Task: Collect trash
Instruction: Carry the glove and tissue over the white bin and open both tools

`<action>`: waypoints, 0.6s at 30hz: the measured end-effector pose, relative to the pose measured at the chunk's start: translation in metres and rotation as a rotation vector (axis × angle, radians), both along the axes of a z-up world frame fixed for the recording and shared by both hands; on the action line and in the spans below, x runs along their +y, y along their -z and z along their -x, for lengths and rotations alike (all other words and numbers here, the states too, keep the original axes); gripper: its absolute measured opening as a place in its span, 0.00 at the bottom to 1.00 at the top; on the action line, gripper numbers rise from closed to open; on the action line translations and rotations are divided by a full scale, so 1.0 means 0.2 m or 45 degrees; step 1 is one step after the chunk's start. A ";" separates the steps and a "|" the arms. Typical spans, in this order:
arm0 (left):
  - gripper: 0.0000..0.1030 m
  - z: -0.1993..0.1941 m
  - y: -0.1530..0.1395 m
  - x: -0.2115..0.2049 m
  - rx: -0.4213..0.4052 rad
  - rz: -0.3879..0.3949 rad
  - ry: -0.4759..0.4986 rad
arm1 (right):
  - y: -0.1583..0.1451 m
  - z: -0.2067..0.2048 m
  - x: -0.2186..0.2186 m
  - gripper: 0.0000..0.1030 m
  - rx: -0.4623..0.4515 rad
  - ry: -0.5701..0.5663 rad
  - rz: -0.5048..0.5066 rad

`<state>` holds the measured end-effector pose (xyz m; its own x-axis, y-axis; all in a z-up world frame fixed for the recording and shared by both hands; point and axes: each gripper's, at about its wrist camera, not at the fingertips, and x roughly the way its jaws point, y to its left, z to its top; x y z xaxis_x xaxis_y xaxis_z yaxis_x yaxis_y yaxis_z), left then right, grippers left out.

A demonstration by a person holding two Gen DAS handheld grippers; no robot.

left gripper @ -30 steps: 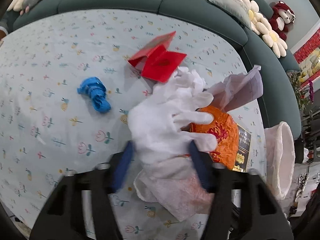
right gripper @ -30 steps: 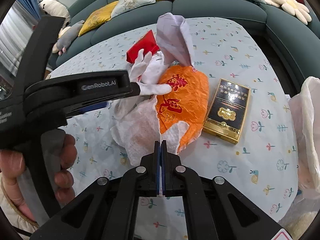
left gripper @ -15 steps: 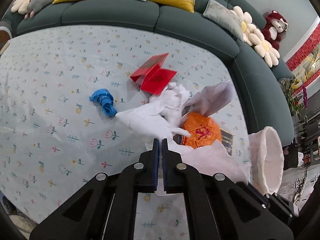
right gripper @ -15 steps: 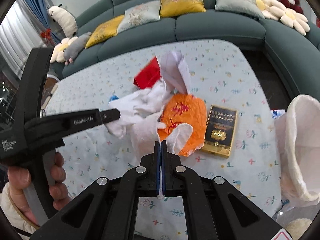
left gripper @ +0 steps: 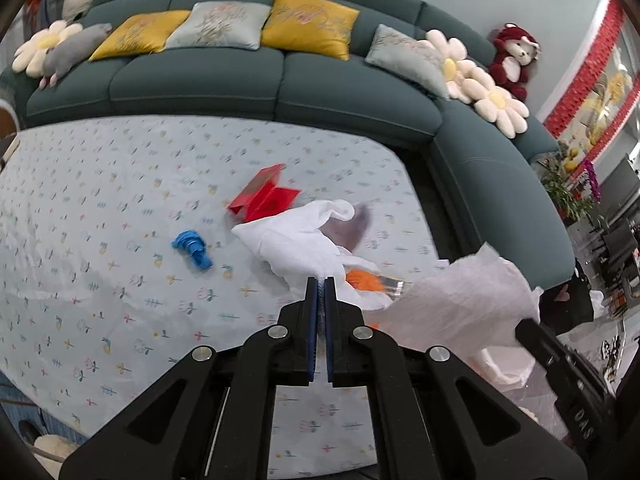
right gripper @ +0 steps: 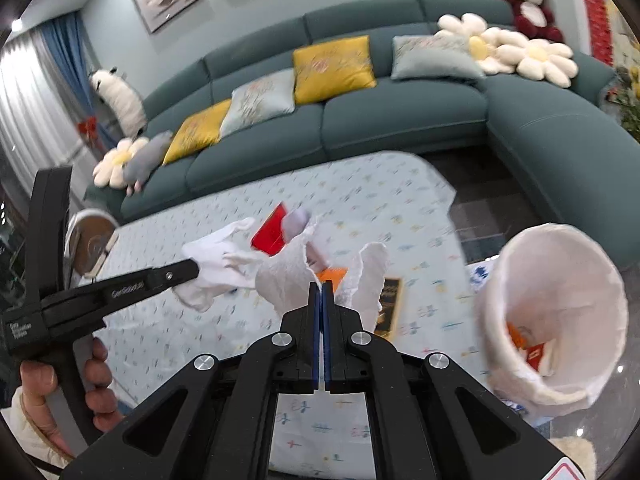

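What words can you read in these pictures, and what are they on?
"GenRobot.AI", blurred but just legible, on the left hand-held gripper finger.
White lettering on that gripper's handle: too small to read.
"DAS", part of a word, on the right hand-held gripper body, seen from the left wrist.
Gold print on the black box: too blurred.

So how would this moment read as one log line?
left gripper: shut on white glove | right gripper: shut on paper towel | bin: right
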<state>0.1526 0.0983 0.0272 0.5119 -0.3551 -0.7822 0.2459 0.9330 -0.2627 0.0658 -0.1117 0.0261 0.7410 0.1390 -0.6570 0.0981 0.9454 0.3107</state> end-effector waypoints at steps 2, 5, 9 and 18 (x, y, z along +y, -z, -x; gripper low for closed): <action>0.03 0.03 -0.04 -0.05 -0.020 0.002 0.025 | -0.05 0.04 -0.07 0.01 -0.037 0.038 0.006; 0.03 0.08 -0.09 -0.16 -0.046 -0.002 0.075 | -0.11 0.09 -0.18 0.01 -0.082 0.089 0.009; 0.03 0.15 -0.14 -0.32 -0.060 0.003 0.145 | -0.16 0.17 -0.33 0.01 -0.123 0.160 0.013; 0.03 0.25 -0.14 -0.70 -0.060 -0.028 0.299 | -0.16 0.32 -0.70 0.01 -0.133 0.355 0.026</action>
